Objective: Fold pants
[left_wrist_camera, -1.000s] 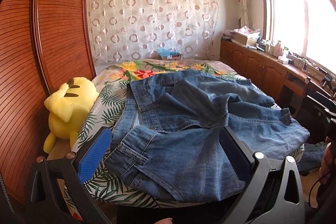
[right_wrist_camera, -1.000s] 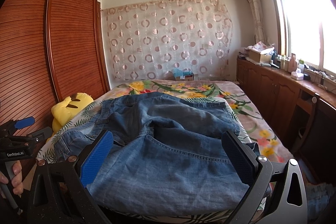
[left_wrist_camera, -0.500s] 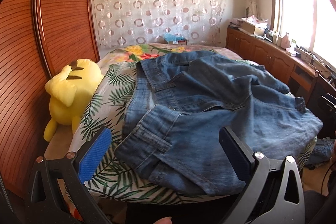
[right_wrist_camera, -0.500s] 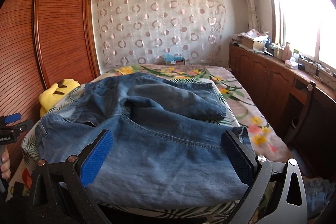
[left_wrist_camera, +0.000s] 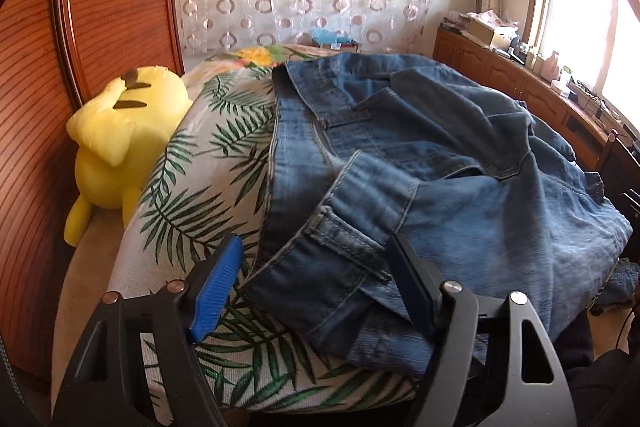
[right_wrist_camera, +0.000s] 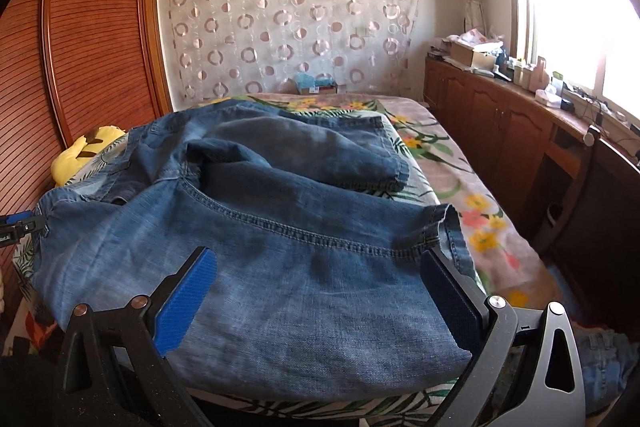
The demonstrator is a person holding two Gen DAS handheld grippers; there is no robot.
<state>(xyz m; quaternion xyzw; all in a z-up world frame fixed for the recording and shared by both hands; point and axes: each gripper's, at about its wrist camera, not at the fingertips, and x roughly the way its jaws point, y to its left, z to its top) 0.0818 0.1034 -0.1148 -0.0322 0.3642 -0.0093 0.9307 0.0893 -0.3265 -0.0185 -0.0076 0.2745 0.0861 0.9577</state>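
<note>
Jeans [left_wrist_camera: 420, 163] sprawl across the bed [left_wrist_camera: 208, 163]; my left gripper [left_wrist_camera: 316, 287] has dropped to the near-corner waistband, jaws closing around it, not yet pinching; my right gripper [right_wrist_camera: 320, 291] gapes wide.

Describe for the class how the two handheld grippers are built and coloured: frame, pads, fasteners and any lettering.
Both the left gripper and the right gripper have black frames with triangular cut-outs and round silver pivot pins. Each carries ribbed pads, one showing bright blue, the other dark navy. The right wrist view shows white lettering on the left gripper's side, cut off at the frame edge. No cables or sleeves show.
</note>
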